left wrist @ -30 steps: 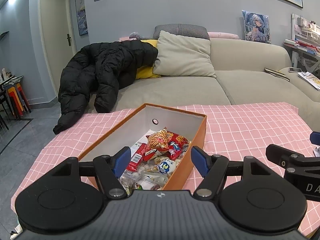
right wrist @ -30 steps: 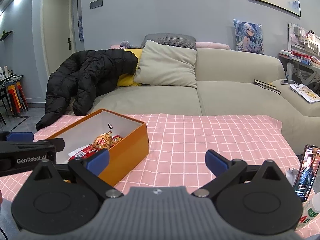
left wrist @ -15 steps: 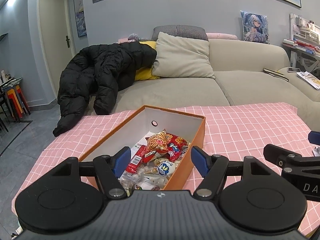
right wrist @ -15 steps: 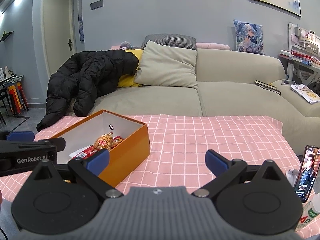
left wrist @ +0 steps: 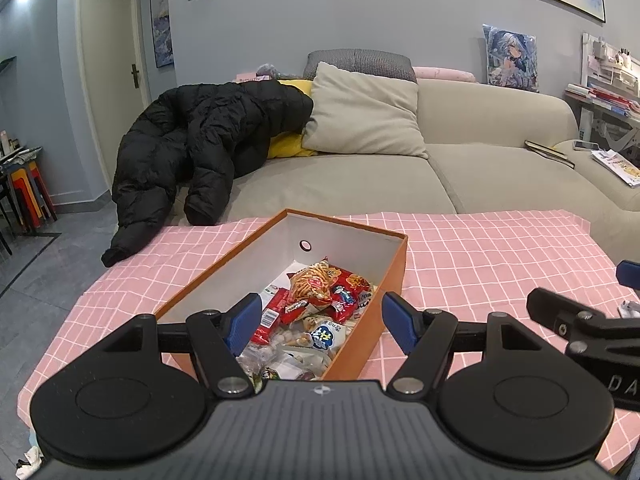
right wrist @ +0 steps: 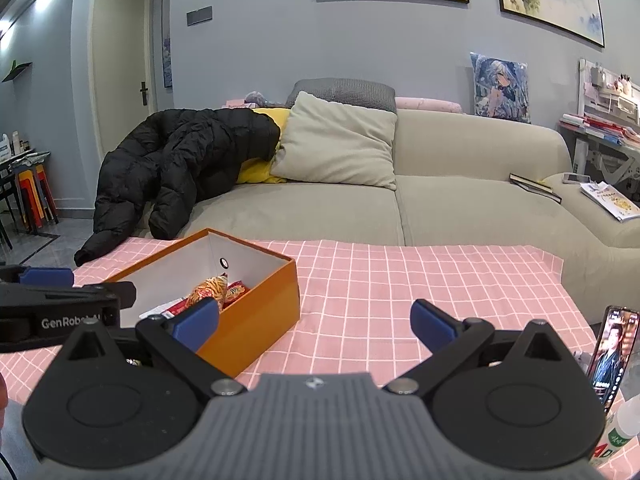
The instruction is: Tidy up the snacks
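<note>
An orange box [left wrist: 394, 280] [right wrist: 264, 316] with white inner walls stands on the pink checked tablecloth [left wrist: 480, 248] [right wrist: 400, 280]. Several snack packets [left wrist: 320, 304] fill its near half, an orange-and-red crisp bag [left wrist: 316, 280] [right wrist: 208, 288] on top. My left gripper [left wrist: 320, 316] hovers open over the box's near end, nothing between its blue pads. My right gripper [right wrist: 314, 320] is open and empty above the cloth, just right of the box. In the right wrist view the left gripper's body [right wrist: 60, 312] shows at the left edge.
A beige sofa [left wrist: 360, 184] with a black puffer jacket [left wrist: 192, 148] and cushions lies behind the table. A phone [right wrist: 610, 356] on a stand and a white bottle [right wrist: 624, 424] sit at the table's right front. Stools [left wrist: 28, 196] stand far left.
Both grippers have drifted slightly back and up, so the box sits a little lower in the left view. Both stay open; the snacks have not moved.
</note>
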`<state>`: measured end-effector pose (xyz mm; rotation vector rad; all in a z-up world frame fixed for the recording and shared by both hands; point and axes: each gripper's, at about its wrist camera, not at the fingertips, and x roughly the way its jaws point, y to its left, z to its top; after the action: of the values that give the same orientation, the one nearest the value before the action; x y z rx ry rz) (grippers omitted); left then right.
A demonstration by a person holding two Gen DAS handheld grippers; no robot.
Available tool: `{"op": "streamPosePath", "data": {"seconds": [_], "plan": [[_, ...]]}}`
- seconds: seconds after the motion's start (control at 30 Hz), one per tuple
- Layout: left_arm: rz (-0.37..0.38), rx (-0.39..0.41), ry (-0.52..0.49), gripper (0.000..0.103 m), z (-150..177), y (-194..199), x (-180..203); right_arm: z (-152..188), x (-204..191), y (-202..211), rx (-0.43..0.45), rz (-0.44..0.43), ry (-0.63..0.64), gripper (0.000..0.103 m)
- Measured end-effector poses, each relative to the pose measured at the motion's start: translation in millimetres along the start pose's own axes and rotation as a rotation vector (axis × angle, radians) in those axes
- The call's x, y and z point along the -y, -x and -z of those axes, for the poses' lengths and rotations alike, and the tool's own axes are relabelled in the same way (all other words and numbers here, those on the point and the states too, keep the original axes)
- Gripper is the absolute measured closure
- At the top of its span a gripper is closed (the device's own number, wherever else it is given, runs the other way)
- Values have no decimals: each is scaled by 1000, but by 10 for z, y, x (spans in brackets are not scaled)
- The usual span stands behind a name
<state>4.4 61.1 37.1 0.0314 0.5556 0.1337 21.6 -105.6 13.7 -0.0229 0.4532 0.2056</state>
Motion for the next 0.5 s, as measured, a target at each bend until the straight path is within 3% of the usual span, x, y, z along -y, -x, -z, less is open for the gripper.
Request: {"op": "streamPosePath", "data": {"seconds": [0.5], "plan": [[6,-8,0,22,-52,-1,-4,-28,-53,-58,-29,-4,7,4]]}}
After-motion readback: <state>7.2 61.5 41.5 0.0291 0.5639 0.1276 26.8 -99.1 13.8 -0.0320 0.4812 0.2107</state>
